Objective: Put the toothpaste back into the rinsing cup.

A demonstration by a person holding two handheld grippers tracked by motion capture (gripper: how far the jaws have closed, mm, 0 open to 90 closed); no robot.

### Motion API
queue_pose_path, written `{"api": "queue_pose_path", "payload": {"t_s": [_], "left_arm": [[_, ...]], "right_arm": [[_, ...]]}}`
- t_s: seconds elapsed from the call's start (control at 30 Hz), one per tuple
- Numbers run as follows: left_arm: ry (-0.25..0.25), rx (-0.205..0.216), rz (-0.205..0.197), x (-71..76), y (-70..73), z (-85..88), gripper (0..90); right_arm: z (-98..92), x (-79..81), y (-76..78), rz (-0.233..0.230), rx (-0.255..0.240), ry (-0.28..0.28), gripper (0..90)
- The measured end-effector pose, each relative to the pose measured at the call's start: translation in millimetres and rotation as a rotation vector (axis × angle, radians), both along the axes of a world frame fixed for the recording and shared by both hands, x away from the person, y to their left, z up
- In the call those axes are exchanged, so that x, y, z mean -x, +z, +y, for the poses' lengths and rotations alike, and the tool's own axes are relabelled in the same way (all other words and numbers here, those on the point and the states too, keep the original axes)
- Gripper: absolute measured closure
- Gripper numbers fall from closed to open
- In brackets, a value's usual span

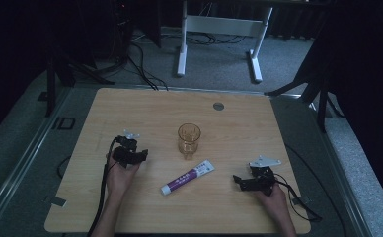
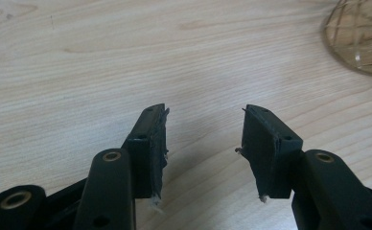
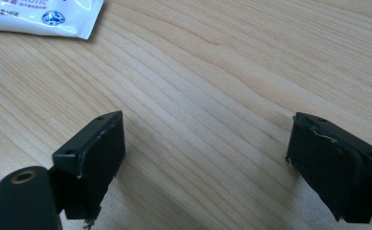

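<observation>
Both claws gape with nothing between them: the left claw (image 1: 141,154) near the ribbed amber glass (image 1: 188,139), the right claw (image 1: 239,181) near the glossy white toothpaste tube (image 1: 187,177) lying flat mid-counter (image 1: 130,108). This looks like the approach step. Next, I judge, the right claw must straddle the soft tube's narrow width.

Left gripper (image 1: 141,154) jaws apart and empty, right gripper (image 1: 237,181) jaws wide, both held low

tube (image 3: 45,17) print, perhaps Chinese, unreadable
</observation>
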State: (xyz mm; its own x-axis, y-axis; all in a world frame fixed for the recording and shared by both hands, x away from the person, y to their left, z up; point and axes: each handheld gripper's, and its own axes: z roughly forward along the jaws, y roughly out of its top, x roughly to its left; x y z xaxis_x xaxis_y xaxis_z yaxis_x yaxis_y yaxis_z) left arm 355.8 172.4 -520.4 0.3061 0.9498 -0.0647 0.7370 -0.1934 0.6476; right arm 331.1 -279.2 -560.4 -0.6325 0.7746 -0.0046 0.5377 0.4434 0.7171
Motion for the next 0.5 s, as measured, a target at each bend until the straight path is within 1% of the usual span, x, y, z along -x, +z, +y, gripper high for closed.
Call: {"api": "queue_pose_path", "payload": {"t_s": [0.1,0.17,0.5], "left_arm": [[-0.010,-0.003,-0.009,2.2,4.3,-1.7,50.7],[-0.019,0.006,-0.016,3.7,7.5,-2.9,50.7],[-0.052,-0.004,-0.035,8.7,23.4,-9.8,50.7]], "right_arm": [[0.0,0.0,0.0,0.000,0.000,0.000,12.6],[0.0,0.0,0.0,0.000,0.000,0.000,12.6],[0.0,0.0,0.0,0.000,0.000,0.000,12.6]]}}
